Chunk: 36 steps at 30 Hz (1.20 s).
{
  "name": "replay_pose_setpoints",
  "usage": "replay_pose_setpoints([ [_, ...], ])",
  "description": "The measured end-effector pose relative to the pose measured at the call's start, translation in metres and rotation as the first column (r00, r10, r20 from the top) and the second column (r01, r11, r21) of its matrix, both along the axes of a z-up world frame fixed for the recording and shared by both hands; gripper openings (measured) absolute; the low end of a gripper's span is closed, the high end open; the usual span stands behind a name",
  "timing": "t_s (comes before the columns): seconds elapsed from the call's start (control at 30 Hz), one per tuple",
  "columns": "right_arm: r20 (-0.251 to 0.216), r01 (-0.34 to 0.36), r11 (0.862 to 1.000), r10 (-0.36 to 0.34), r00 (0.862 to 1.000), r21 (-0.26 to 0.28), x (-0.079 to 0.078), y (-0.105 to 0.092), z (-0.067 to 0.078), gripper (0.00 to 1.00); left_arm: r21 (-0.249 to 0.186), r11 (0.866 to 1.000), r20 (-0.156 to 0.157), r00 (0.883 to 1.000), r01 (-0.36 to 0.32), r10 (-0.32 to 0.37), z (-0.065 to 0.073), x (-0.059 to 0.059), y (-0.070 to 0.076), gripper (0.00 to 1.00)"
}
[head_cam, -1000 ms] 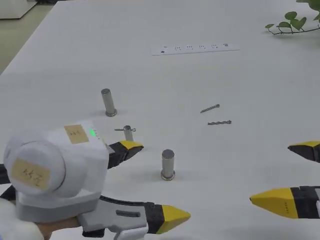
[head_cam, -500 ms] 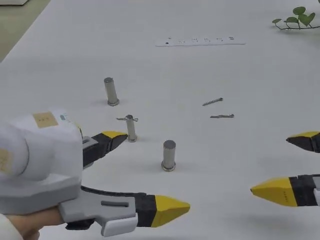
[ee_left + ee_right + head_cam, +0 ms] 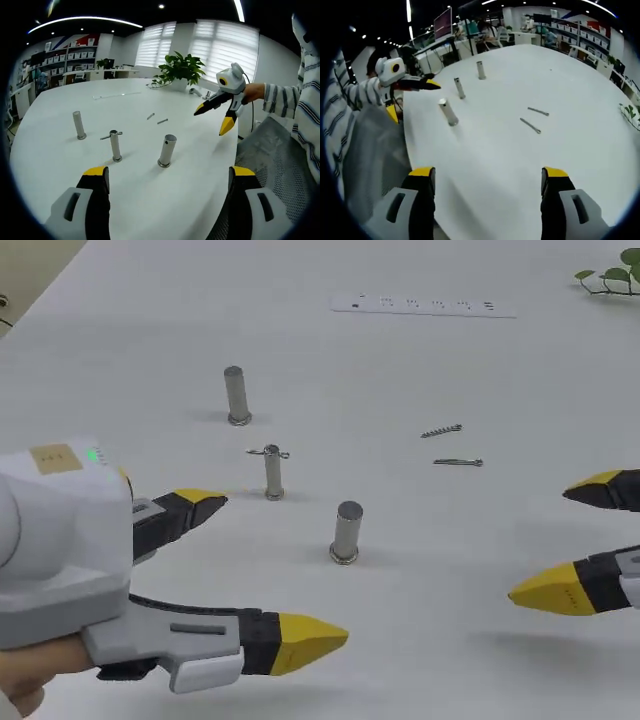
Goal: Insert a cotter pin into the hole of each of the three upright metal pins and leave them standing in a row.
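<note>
The left tongs (image 3: 278, 568) and right tongs (image 3: 542, 542) are held open and empty, while two loose cotter pins (image 3: 458, 462) are seen lying flat on the tabletop (image 3: 150, 320), long axes left-to-right, beyond the nearer right tongs and right of the upright pins (image 3: 347, 532).

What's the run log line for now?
left gripper open | right gripper open | middle pin cottered | two cotter pins loose on table
</note>
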State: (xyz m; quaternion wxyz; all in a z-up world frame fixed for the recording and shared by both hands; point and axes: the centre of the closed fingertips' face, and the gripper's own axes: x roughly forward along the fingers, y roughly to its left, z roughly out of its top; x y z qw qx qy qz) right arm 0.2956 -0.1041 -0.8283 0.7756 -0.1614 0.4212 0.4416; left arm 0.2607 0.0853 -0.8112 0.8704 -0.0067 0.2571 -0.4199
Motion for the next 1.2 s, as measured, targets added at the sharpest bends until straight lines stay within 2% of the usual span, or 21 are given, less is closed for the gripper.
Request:
replay_pose_setpoints([
  [0.03,-0.016,-0.021,0.999,0.02,1.0,-0.034,0.002,-0.002,-0.002,0.87,0.002,1.0,0.002,1.0,-0.003,0.003,0.0,-0.001,0.001,0.99],
  [0.1,-0.028,-0.056,0.996,0.054,0.998,-0.069,0.004,-0.003,-0.004,0.86,0.017,1.0,0.017,1.0,-0.012,0.012,0.0,0.0,0.004,0.99],
  [0.17,-0.032,-0.095,0.989,0.092,0.995,-0.11,0.01,-0.004,-0.005,0.86,0.013,1.0,0.009,1.0,-0.02,0.02,0.0,0.0,0.006,0.99],
  [0.37,-0.033,-0.194,0.968,0.191,0.981,-0.162,0.028,0.003,-0.001,0.81,0.027,0.999,-0.006,1.0,-0.031,0.031,-0.004,-0.006,0.011,0.99],
  [0.43,0.009,-0.255,0.952,0.261,0.965,-0.168,0.038,0.009,0.001,0.77,0.017,0.999,-0.008,0.999,-0.035,0.035,-0.003,-0.008,0.011,0.99],
  [0.47,0.007,-0.267,0.948,0.272,0.962,-0.17,0.04,0.012,0.001,0.74,0.011,0.999,-0.011,0.999,-0.039,0.04,-0.003,-0.009,0.011,0.99],
  [0.6,-0.044,-0.295,0.941,0.292,0.956,-0.165,0.044,0.019,-0.002,0.73,0.014,0.999,-0.022,0.999,-0.045,0.046,-0.005,-0.011,0.012,0.99],
  [0.67,-0.049,-0.305,0.936,0.301,0.952,-0.173,0.048,0.02,-0.004,0.73,0.011,0.999,-0.027,0.999,-0.046,0.047,-0.005,-0.012,0.012,0.99],
  [0.77,-0.054,-0.337,0.921,0.333,0.941,-0.194,0.057,0.024,-0.007,0.73,-0.006,0.998,-0.036,0.998,-0.055,0.055,-0.004,-0.013,0.01,0.99],
  [0.93,-0.069,-0.34,0.914,0.333,0.94,-0.219,0.069,0.028,-0.013,0.71,0.003,0.999,-0.058,0.997,-0.042,0.042,-0.008,-0.018,0.006,0.99],
  [1.0,-0.09,-0.352,0.909,0.341,0.936,-0.222,0.07,0.028,-0.015,0.62,0.002,0.999,-0.066,0.996,-0.052,0.052,-0.01,-0.017,0.007,0.99],
  [1.07,-0.104,-0.35,0.914,0.335,0.937,-0.205,0.07,0.032,-0.018,0.52,-0.001,0.998,-0.079,0.995,-0.057,0.057,-0.012,-0.018,0.007,0.98],
  [1.1,-0.112,-0.351,0.914,0.334,0.936,-0.203,0.07,0.033,-0.019,0.52,0.002,0.998,-0.074,0.995,-0.06,0.06,-0.012,-0.018,0.008,0.97],
  [1.13,-0.115,-0.36,0.91,0.343,0.932,-0.206,0.069,0.033,-0.02,0.52,0.007,0.998,-0.071,0.996,-0.061,0.061,-0.012,-0.017,0.008,0.97],
  [1.2,-0.114,-0.386,0.892,0.369,0.922,-0.234,0.071,0.032,-0.024,0.52,0.011,0.998,-0.069,0.996,-0.062,0.062,-0.012,-0.018,0.009,0.97],
])
